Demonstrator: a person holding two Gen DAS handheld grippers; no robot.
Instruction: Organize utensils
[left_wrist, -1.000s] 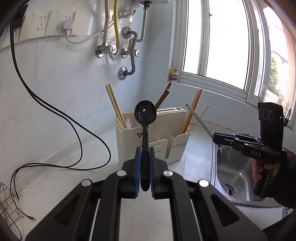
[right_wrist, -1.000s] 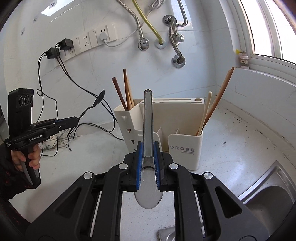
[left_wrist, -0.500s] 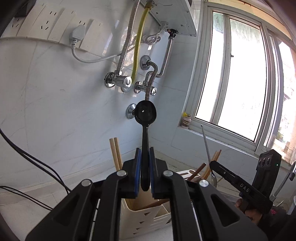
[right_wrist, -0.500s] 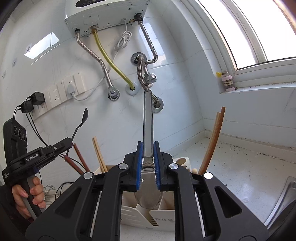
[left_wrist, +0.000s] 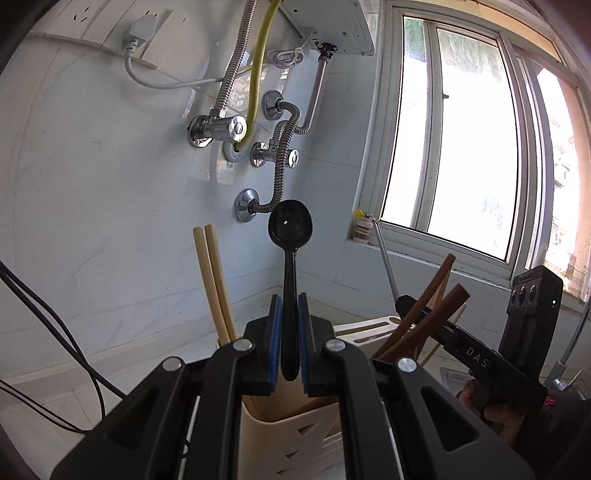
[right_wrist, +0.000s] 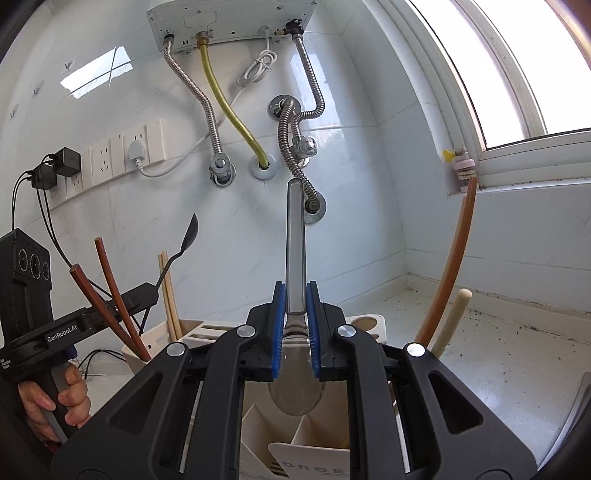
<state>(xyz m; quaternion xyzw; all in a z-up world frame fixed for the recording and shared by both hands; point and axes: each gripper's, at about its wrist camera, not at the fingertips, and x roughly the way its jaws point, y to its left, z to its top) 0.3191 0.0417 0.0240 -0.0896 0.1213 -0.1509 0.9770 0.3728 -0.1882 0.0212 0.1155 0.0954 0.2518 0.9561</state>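
Gripping a black spoon (left_wrist: 290, 236) (left tongs (left_wrist: 290, 314)) and a steel spoon (right_wrist: 295, 258) (right tongs (right_wrist: 295, 306)), both above the caddy's rim (left_wrist: 258, 415)

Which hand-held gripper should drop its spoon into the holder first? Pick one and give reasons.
Right, probably. The right hand-held gripper holds the clear spoon bowl down, directly above an open compartment of the cream holder. The left hand-held gripper holds the black spoon bowl up over a compartment already holding chopsticks.

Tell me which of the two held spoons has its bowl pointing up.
The black spoon in the left gripper: bowl up, handle clamped. The metal spoon in the right gripper is reversed, handle up, bowl hanging below.
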